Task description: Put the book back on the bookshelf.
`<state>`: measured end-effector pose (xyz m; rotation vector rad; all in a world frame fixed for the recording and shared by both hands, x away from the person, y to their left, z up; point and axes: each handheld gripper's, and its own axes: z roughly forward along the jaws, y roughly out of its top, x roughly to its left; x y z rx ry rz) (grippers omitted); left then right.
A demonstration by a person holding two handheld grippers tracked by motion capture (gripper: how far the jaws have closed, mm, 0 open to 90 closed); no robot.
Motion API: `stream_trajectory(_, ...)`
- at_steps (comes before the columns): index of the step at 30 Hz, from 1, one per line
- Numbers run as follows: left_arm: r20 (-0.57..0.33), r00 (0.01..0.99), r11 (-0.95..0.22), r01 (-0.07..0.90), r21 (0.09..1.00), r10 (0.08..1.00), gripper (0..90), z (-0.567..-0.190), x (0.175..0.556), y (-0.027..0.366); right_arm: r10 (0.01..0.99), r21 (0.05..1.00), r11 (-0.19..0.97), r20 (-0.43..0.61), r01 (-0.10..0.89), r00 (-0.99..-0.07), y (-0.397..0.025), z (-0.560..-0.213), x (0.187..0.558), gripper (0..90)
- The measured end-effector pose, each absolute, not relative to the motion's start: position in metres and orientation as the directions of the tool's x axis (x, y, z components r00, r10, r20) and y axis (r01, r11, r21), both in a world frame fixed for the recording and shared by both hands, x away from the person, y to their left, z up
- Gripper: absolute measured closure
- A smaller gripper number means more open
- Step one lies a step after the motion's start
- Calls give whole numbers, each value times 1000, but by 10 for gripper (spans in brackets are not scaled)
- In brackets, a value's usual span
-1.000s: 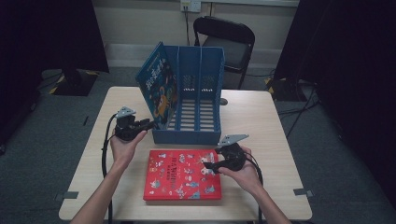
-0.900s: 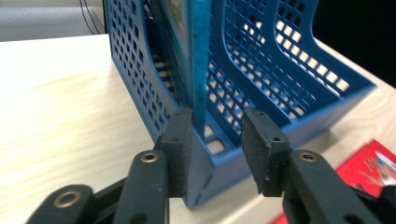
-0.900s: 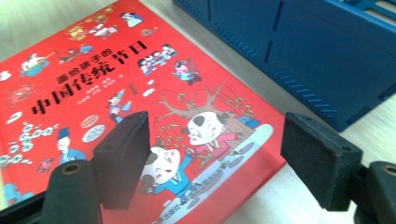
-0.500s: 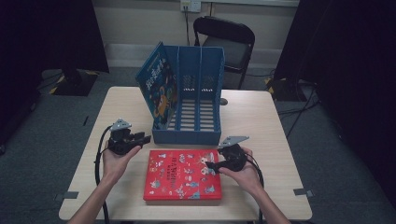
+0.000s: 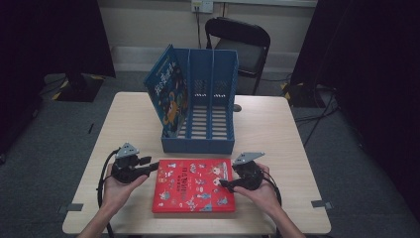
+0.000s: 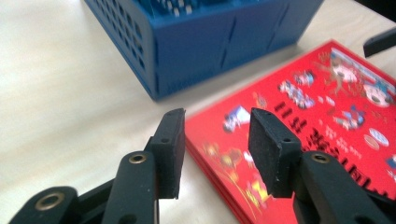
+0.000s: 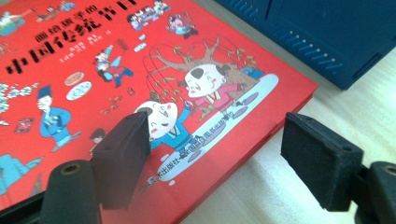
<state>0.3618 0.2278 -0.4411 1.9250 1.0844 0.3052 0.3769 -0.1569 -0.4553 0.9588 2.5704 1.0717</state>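
On the table (image 5: 277, 134), blue book (image 5: 168, 96) racked, red book (image 5: 194, 185) still flat; my left gripper (image 5: 152, 166) and right gripper (image 5: 224, 184) gape at its edges, nothing gripped.

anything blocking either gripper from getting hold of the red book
Nothing visible. The left gripper sits open at the red book's left edge with bare table between; in its own view the jaws straddle the book's corner. The right gripper is open over the right edge. The blue file rack stands behind the book, apart.

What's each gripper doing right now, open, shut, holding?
Left gripper: open, holding nothing, at the red book's left edge.
Right gripper: open, holding nothing, straddling the book's right edge.
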Motion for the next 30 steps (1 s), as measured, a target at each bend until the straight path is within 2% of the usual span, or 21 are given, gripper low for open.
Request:
stream_trajectory(3, -185, 607, -268, 577, 771, 773, 561, -450, 358, 224, 633, 696, 520, 75, 495, -771, -157, -457, 378, 223)
stream_trajectory(10, -193, 608, -276, 590, 759, 770, 524, -457, 355, 219, 636, 711, 493, 97, 501, -765, -155, -462, 380, 202)
stream_trajectory(13, -236, 592, -258, 629, 733, 771, 516, -464, 355, 216, 639, 713, 492, 94, 499, -763, -154, -462, 378, 197)
stream_trajectory(14, -225, 585, -271, 638, 721, 779, 505, -467, 355, 214, 642, 717, 488, 92, 498, -761, -154, -463, 377, 196)
stream_trajectory(20, -214, 604, -285, 621, 730, 768, 493, -470, 354, 210, 643, 718, 484, 95, 499, -760, -154, -463, 375, 198)
stream_trajectory(30, -219, 610, -274, 610, 744, 762, 521, -472, 355, 212, 655, 712, 494, 73, 499, -752, -155, -458, 366, 315)
